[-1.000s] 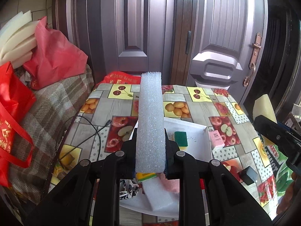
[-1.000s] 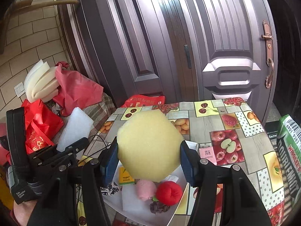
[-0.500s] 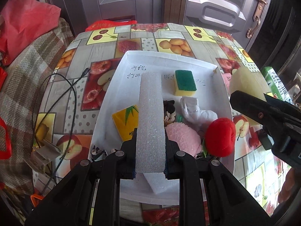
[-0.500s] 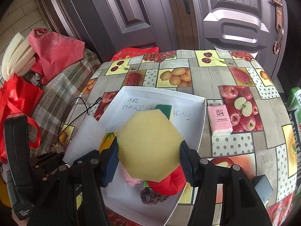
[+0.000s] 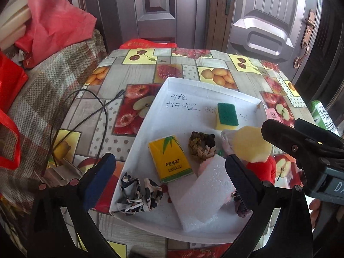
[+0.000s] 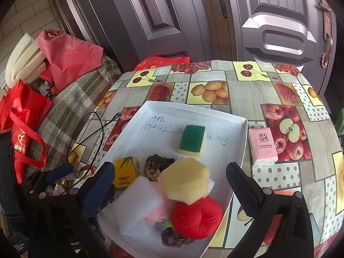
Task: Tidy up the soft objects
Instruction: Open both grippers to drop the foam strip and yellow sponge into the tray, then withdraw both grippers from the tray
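Note:
A white tray (image 5: 163,99) (image 6: 137,124) holds several soft things. The white foam block (image 5: 204,193) (image 6: 137,202) lies at its near end. The yellow hexagonal sponge (image 6: 185,180) (image 5: 251,146) rests on a pink soft toy and a red plush (image 6: 196,215). A green-and-yellow scouring sponge (image 5: 226,116) (image 6: 191,139), a yellow tissue pack (image 5: 169,159), a braided band (image 5: 201,146) and a patterned scrunchie (image 5: 139,193) also lie in the tray. My left gripper (image 5: 169,176) is open and empty above the tray's near end. My right gripper (image 6: 169,182) is open and empty above the yellow sponge.
The tray sits on a fruit-patterned tablecloth (image 6: 236,81). A pink tissue pack (image 6: 262,146) lies right of the tray. A black cable (image 5: 90,116) trails left of it. Red bags (image 6: 68,58) and a plaid-covered seat (image 5: 43,90) stand at the left. Doors stand behind.
Both grippers have opened. The white foam block left my left gripper and the yellow sponge left my right gripper; both now lie in the tray.

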A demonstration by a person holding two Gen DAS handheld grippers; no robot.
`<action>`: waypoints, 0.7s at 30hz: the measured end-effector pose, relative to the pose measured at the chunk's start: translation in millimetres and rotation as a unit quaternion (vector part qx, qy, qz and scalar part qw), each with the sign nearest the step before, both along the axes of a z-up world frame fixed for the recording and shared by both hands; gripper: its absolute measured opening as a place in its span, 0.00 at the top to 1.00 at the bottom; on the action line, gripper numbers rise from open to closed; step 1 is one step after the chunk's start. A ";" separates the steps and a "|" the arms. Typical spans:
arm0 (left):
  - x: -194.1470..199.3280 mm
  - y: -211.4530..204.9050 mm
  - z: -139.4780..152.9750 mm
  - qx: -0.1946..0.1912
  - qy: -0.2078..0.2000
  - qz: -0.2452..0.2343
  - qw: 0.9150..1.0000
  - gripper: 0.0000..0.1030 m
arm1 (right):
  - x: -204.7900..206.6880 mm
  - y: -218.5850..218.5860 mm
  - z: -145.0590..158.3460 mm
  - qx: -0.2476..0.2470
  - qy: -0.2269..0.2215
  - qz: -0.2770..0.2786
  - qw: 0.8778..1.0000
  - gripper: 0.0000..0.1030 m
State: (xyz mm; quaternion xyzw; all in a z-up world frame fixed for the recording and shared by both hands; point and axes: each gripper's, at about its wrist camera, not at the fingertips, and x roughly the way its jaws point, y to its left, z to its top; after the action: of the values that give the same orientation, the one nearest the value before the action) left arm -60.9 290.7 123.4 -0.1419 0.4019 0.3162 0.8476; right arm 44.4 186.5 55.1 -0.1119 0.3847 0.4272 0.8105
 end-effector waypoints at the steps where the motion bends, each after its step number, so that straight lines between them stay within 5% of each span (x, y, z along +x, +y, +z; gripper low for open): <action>1: -4.7 0.2 3.9 0.007 -0.007 0.008 1.000 0.00 | -0.4 -4.0 3.7 0.007 -0.005 -0.006 1.000 0.00; 5: -18.8 -3.1 38.3 0.035 -0.039 0.011 0.999 0.00 | 7.3 -22.1 36.4 0.035 -0.024 -0.041 0.998 0.00; 9: -63.0 -15.3 91.2 0.066 -0.135 0.021 0.988 0.00 | 19.9 -55.7 68.7 0.069 -0.064 -0.068 0.993 0.00; 13: -118.3 -38.1 144.7 0.105 -0.229 0.020 0.967 0.00 | 43.5 -96.6 67.0 0.078 -0.101 -0.103 0.986 0.00; 16: -157.3 -62.3 187.2 0.133 -0.278 0.024 0.951 0.00 | 73.4 -117.8 50.3 0.045 -0.089 -0.143 0.985 0.00; 21: -222.5 -114.3 230.1 0.208 -0.358 0.052 0.909 0.00 | 103.6 -130.4 22.0 -0.005 -0.077 -0.173 0.982 0.00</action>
State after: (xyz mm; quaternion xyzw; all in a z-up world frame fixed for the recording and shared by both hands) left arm -283.4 176.4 353.5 -0.0869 -0.0107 0.3643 0.9272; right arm 148.0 56.0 77.1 -0.0799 0.3371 0.2693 0.8986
